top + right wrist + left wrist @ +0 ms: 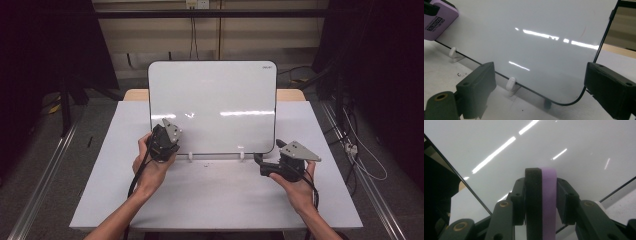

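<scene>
A white board point(212, 100) with a black rim stands tilted back at the far middle of the table. My left gripper point(161, 129) is at the board's lower left corner, shut on a purple eraser point(548, 202) whose black felt side lies to the left in the left gripper view. The eraser's end is at or very near the board's face point(574, 145). The right gripper view shows the eraser point(439, 22) at the top left. My right gripper point(268, 151) is open just in front of the board's lower right corner point(574, 100), with nothing between its jaws.
The board rests on small white feet point(190, 156) point(510, 83) on the white table point(215, 200). A few dark specks point(460, 74) lie on the table by the board. Cables point(367, 165) run over the floor at the right, and dark curtains hang at both sides.
</scene>
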A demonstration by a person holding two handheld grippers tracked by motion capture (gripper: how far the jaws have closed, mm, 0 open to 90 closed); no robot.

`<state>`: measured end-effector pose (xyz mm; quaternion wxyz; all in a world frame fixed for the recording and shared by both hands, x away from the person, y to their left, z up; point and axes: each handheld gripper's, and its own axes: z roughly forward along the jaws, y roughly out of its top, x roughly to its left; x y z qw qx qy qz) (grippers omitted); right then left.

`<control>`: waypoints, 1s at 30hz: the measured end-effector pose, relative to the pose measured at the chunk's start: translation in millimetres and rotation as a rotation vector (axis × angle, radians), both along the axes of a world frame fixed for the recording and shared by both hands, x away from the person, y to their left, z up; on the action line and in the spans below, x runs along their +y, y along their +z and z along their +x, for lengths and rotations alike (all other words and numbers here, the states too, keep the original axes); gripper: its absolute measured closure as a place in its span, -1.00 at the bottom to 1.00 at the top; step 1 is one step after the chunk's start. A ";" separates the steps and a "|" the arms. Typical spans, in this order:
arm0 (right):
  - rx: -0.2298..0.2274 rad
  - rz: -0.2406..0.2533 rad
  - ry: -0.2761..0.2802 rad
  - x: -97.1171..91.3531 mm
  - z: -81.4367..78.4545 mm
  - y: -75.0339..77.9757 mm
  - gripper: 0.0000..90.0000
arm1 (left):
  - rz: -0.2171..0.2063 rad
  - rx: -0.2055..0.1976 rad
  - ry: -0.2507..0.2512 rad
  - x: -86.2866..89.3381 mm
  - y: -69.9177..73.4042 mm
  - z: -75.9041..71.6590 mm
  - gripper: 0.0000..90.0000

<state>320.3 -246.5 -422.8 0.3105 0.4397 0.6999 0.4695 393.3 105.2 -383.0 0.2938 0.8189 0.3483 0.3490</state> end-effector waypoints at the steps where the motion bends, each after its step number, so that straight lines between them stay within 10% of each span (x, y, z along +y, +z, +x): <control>1: 0.000 0.000 0.000 -0.1 0.1 0.0 -0.79 | -0.013 0.002 0.000 1.6 -0.3 0.6 0.39; 9: 0.002 0.006 -0.003 -1.2 0.1 0.1 -0.79 | -0.131 0.014 -0.031 11.4 -3.5 0.8 0.01; 16: 0.008 0.013 -0.019 -8.5 -2.7 0.4 -0.83 | -0.389 0.011 -0.100 37.4 -2.4 -16.2 -0.71; 30: 0.033 0.043 -0.051 -23.4 -19.0 -4.5 -0.85 | -0.495 0.014 -0.036 91.9 -17.5 -60.8 -0.89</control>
